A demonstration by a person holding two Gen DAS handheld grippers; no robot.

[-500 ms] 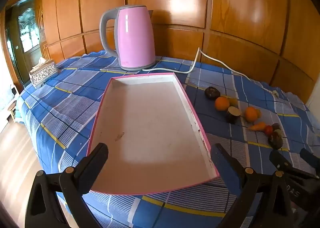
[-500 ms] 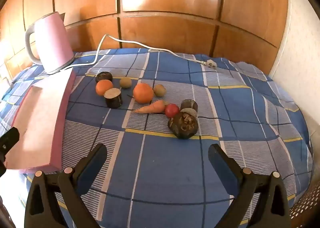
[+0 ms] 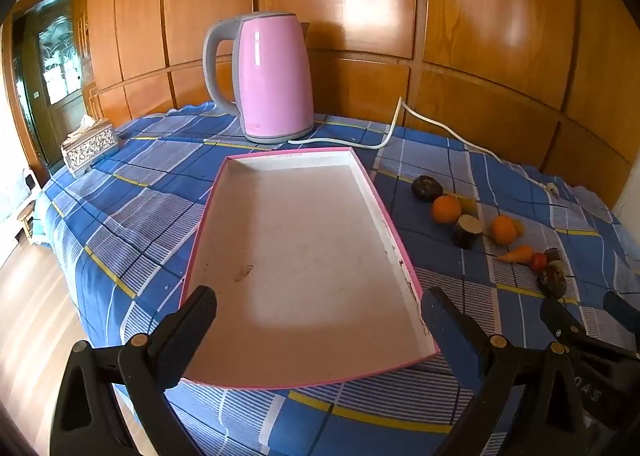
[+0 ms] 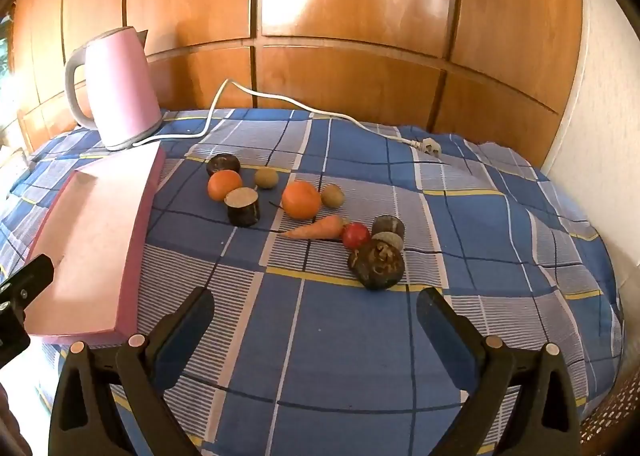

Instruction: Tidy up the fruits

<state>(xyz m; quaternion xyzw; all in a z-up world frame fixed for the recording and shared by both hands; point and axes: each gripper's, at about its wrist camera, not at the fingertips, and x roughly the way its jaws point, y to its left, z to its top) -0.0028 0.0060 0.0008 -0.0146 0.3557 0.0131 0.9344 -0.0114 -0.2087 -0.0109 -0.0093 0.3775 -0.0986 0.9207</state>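
Observation:
A shallow pink-rimmed tray (image 3: 404,256) (image 4: 136,224) with a white, bare floor lies on the blue checked cloth. My left gripper (image 3: 318,312) hovers open over its near end, nothing between the fingers. To the tray's right lie two oranges (image 4: 301,200) (image 4: 225,185), a carrot (image 4: 318,228), a small red fruit (image 4: 356,235), two small greenish-brown fruits (image 4: 266,178) (image 4: 333,195) and several dark fruit pieces (image 4: 376,263) (image 4: 242,206). My right gripper (image 4: 314,314) stands open in front of them, short of the nearest dark piece.
A pink kettle (image 3: 274,76) (image 4: 116,90) stands behind the tray, its white cord (image 4: 304,108) trailing across the cloth to a loose plug. An ornate tissue box (image 3: 90,146) sits far left. Wooden wall panels rise behind the table.

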